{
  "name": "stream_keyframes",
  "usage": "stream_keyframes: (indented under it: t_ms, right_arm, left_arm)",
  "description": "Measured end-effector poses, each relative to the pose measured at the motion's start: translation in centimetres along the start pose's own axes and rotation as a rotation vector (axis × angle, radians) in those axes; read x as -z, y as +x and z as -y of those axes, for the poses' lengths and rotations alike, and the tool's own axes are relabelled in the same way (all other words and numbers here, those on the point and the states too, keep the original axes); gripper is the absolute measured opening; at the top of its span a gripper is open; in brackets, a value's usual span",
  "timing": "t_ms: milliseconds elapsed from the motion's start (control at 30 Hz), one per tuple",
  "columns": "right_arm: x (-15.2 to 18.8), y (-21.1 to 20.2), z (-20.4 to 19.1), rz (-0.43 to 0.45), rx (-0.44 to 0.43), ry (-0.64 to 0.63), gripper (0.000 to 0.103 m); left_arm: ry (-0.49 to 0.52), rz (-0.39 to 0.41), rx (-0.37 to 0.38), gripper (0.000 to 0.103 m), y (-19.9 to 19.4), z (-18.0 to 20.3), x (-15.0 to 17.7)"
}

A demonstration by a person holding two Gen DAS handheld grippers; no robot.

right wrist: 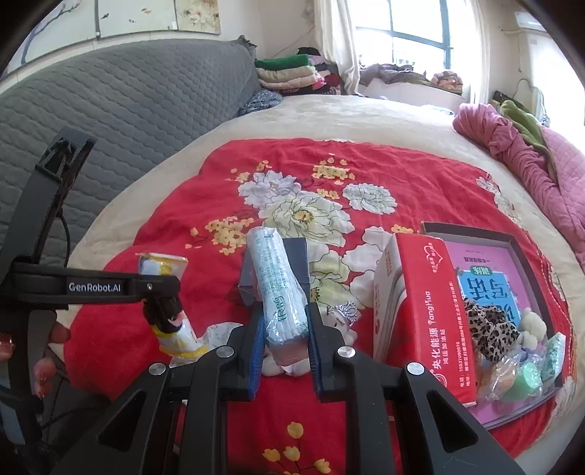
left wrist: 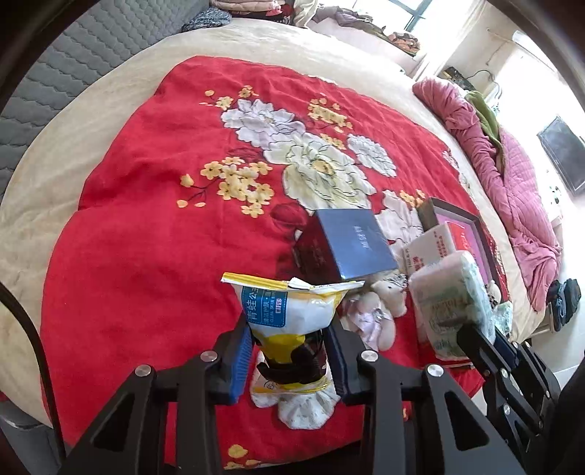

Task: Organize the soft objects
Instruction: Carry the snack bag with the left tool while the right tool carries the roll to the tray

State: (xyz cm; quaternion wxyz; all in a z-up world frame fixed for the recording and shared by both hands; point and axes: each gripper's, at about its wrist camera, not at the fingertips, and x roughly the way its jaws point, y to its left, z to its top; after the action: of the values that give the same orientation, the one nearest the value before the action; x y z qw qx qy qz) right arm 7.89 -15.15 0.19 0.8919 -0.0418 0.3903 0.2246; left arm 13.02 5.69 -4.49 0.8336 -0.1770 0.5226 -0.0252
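Wet-wipes pouch (left wrist: 292,318): pinched in my left tongs (left wrist: 289,350). Tissue pack (right wrist: 279,292): clamped in my right tongs (right wrist: 285,343). Both slick; either may slip onto the red blanket (left wrist: 146,219).

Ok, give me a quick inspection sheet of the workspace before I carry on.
Surface: red floral blanket on a cream bed.
Job's things: yellow-white pouch and tissue pack, both lifted.
Clutter: blue box, red carton, tray of small items, plush toy.
Grippers: left gripper shut on the pouch; right gripper shut on the tissue pack.
Cables: black cable by the left gripper.
Surroundings: grey headboard, pink quilt, window.
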Motion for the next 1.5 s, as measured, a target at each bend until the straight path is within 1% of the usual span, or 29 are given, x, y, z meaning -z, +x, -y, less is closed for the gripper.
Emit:
stream_keyframes:
  t_ms: [133, 300, 700, 967, 1133, 1200, 1500]
  right_arm:
    - [-0.2, -1.4, 0.6, 0.025, 0.005, 0.012, 0.021]
    - [-0.6, -3.4, 2.0, 0.065, 0.026, 0.039, 0.021]
    - [-0.6, -7.9, 7.5, 0.146, 0.092, 0.153, 0.021]
    - [-0.2, -10.5, 11.3, 0.182, 0.135, 0.223, 0.021]
    - [0.4, -11.7, 13.5, 0.189, 0.193, 0.245, 0.021]
    - [0.8, -12.2, 14.6, 0.19, 0.212, 0.266, 0.021]
    - [2.6, -14.6, 19.4, 0.218, 0.273, 0.361, 0.021]
  left_arm:
    - [0.021, 0.018, 0.022, 0.037, -1.0, 1.5, 0.6]
    - [0.085, 0.058, 0.018, 0.037, -2.6, 4.6, 0.6]
    - [0.182, 0.104, 0.047, 0.037, -4.8, 11.3, -0.1]
    - [0.243, 0.112, 0.065, 0.037, -4.9, 15.5, 0.1]
    - [0.266, 0.109, 0.077, 0.037, -4.7, 17.3, 0.4]
    - [0.277, 0.119, 0.081, 0.037, -4.7, 18.2, 0.5]
    - [0.33, 0.116, 0.098, 0.037, -4.2, 21.5, 1.1]
